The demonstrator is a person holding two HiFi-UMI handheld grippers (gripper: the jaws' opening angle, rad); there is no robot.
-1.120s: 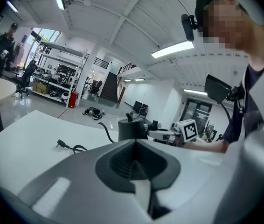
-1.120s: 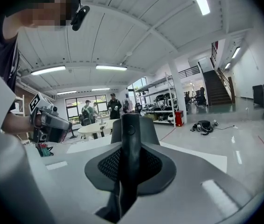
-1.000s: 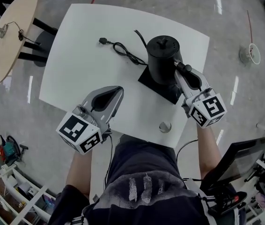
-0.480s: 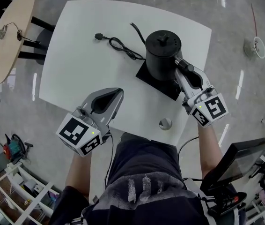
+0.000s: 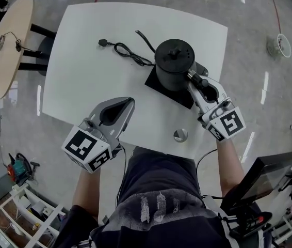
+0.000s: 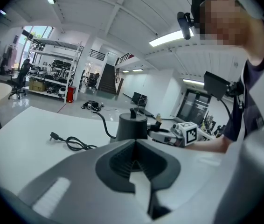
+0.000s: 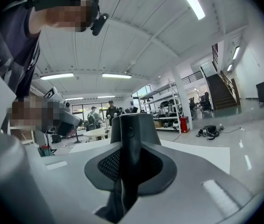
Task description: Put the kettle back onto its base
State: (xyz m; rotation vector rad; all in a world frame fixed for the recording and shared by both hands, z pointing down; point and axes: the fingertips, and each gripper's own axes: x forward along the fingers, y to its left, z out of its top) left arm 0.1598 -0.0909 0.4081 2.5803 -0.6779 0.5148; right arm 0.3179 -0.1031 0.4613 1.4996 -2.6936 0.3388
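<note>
A black kettle [image 5: 173,61] stands over its flat black square base [image 5: 153,82] at the right of the white table [image 5: 89,76]; whether it rests on the base I cannot tell. My right gripper [image 5: 191,77] is shut on the kettle's handle [image 7: 128,148], which fills the space between its jaws, with the kettle body [image 7: 143,125] just behind. The left gripper view shows the kettle [image 6: 132,125] with the right gripper [image 6: 162,133] on it. My left gripper [image 5: 130,101] hovers over the table's near edge, shut and holding nothing, well left of the kettle.
The base's black power cord [image 5: 128,51] and plug [image 5: 103,42] lie on the table behind the kettle's left. A small round metal piece [image 5: 180,135] sits near the front edge. A round wooden table [image 5: 9,35] stands at far left, a white cup [image 5: 278,45] on the floor at right.
The right gripper and the kettle have drifted a little left and sunk slightly over the base. The left gripper has barely shifted. Both keep the same jaw state.
</note>
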